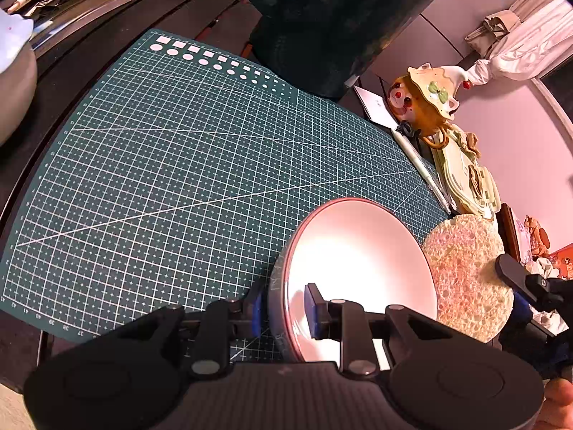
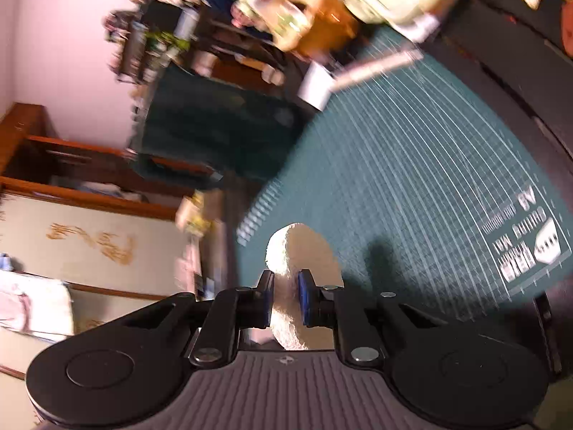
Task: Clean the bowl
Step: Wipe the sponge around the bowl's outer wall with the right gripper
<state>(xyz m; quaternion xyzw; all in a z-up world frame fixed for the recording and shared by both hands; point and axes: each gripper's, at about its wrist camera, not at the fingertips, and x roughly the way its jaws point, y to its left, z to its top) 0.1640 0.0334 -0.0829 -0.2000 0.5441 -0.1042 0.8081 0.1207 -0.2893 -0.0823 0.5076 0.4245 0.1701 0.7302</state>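
The left claw (image 1: 284,313) is clamped on the rim of the bowl (image 1: 358,261), one pad outside the wall and one inside. The bowl is held tilted over the cutting mat (image 1: 179,165), its pale inside facing toward 3 o'clock in the left wrist view. Whether its lower edge touches the mat cannot be told.

The right claw (image 2: 285,297) is clamped on the sponge (image 2: 301,254), a round, thick disc held on edge between the pads. In the left wrist view the sponge (image 1: 465,279) stands just beside the bowl's rim at 3 o'clock, its flat face turned toward the bowl's opening. Contact between the two cannot be confirmed.

Governing relation: the bowl's opening lies at 9 o'clock from the sponge, so the right hand is the one placed to wipe, and the left hand only steadies. The likely next move is to bring the sponge's flat face across the rim and into the hollow.

Surroundings: a ceramic figurine (image 1: 426,96) and a pen (image 1: 422,172) lie at 1 o'clock past the mat's edge, and a dark container (image 1: 340,18) stands at 12 o'clock. None lies between sponge and bowl. The right wrist view is blurred.
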